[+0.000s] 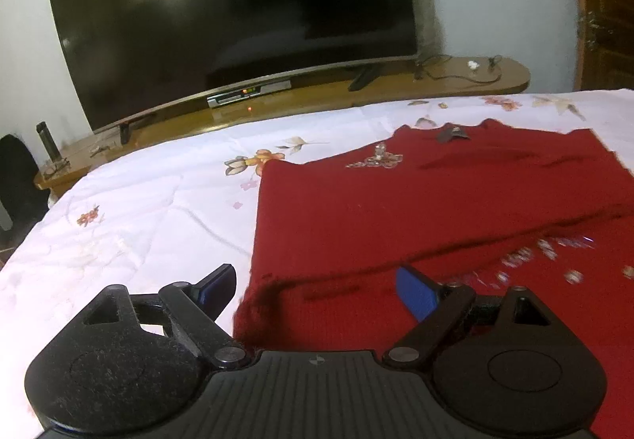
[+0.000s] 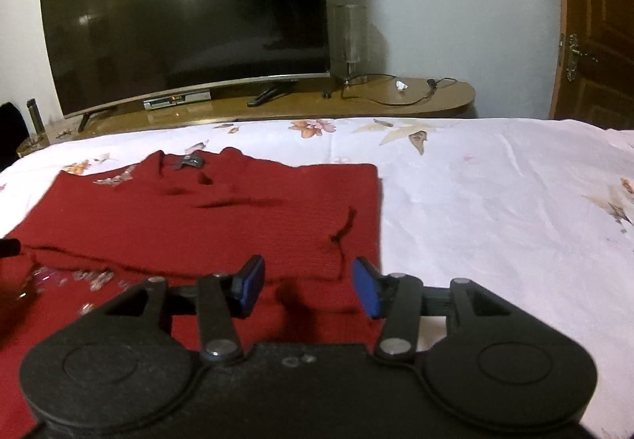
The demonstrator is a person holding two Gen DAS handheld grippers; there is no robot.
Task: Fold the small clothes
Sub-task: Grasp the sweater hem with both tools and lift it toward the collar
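Your left gripper (image 1: 317, 292) is hovering with its blue-padded jaws spread wide over the near left corner of the red sweater (image 1: 436, 209). The sweater is lying flat on the white floral bedsheet (image 1: 150, 209), its beaded decoration (image 1: 376, 159) showing near the neckline, and a fold edge is crossing its lower part. Beyond the bed, a dark television (image 1: 237, 23) is standing on a wooden counter (image 1: 455, 80).

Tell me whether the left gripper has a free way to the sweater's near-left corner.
Probably yes: the left gripper is open just above the red sweater corner, with nothing between.
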